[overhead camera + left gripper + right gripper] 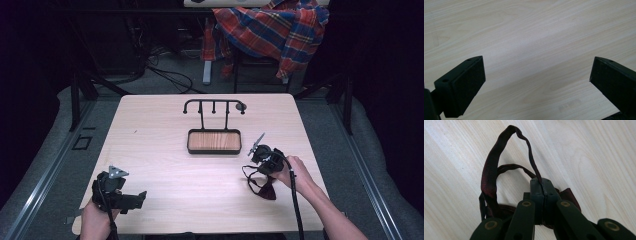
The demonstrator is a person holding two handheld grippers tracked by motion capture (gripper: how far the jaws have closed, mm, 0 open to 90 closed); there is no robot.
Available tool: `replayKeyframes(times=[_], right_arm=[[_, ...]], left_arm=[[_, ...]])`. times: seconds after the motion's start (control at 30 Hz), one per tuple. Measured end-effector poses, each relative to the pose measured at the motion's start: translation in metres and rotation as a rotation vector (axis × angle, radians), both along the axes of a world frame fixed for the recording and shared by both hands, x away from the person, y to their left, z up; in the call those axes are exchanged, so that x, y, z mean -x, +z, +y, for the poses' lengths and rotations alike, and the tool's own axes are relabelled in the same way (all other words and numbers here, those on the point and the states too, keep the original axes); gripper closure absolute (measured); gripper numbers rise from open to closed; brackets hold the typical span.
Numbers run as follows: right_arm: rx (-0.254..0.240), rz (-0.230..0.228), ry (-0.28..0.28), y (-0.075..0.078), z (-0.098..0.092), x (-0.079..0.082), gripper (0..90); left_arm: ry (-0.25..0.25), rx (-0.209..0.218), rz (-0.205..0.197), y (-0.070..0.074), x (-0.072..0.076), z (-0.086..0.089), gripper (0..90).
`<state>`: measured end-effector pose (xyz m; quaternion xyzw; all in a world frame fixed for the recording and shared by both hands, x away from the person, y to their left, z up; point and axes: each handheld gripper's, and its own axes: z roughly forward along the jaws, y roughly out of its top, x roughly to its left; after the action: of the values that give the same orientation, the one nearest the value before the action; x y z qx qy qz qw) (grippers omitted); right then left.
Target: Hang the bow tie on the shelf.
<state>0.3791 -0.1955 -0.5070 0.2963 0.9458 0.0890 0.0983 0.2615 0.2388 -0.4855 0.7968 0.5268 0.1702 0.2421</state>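
So the right tool (543, 185) is clamped tight on the thin strap of a dark red bow tie (263, 187), jaws fully together with the strap pinched between them. The bow tie sits on the worktop (165, 145) near its right front edge, just under that tool. From above, its long axis runs roughly from the tool toward the front edge, bow end nearest the person, strap loop (489, 173) arching up off the wood. The left tool (537, 82) hangs over bare worktop at the front left, jaws spread wide, nothing in them. A little black stand with a wooden tray (214, 141) sits mid-worktop, well apart from the bow tie.
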Motion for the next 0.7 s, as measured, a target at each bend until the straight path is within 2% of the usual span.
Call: replayKeyframes(times=[0.13,0.17,0.23,0.27,0.3,0.43,0.63,0.7], right_arm=[[-0.019,0.001,-0.014,0.000,-0.002,0.000,89.4],[-0.006,-0.003,-0.012,0.002,-0.003,-0.001,89.4],[-0.012,-0.008,-0.017,0.003,-0.004,-0.001,89.5],[-0.034,-0.017,-0.027,0.003,-0.004,0.000,89.5],[-0.023,-0.025,-0.023,0.006,-0.005,-0.001,89.6],[-0.055,-0.050,-0.030,0.011,-0.006,0.001,89.7],[-0.058,-0.087,-0.024,0.022,-0.007,0.003,89.7],[-0.074,-0.095,-0.028,0.024,-0.007,0.003,89.8]], left_arm=[[0.000,0.000,0.000,0.000,0.000,0.000,0.1],[0.000,0.000,0.000,0.000,0.000,0.000,0.1],[0.000,0.000,0.001,0.000,0.000,0.000,0.1],[0.000,0.000,0.001,0.000,0.000,0.000,0.1],[-0.001,0.000,0.001,0.000,0.000,0.000,0.1],[0.000,0.000,0.001,0.000,0.000,0.000,0.1],[-0.003,-0.005,0.006,0.000,0.000,0.000,0.1],[-0.003,-0.004,0.005,0.000,0.000,-0.001,0.1]])
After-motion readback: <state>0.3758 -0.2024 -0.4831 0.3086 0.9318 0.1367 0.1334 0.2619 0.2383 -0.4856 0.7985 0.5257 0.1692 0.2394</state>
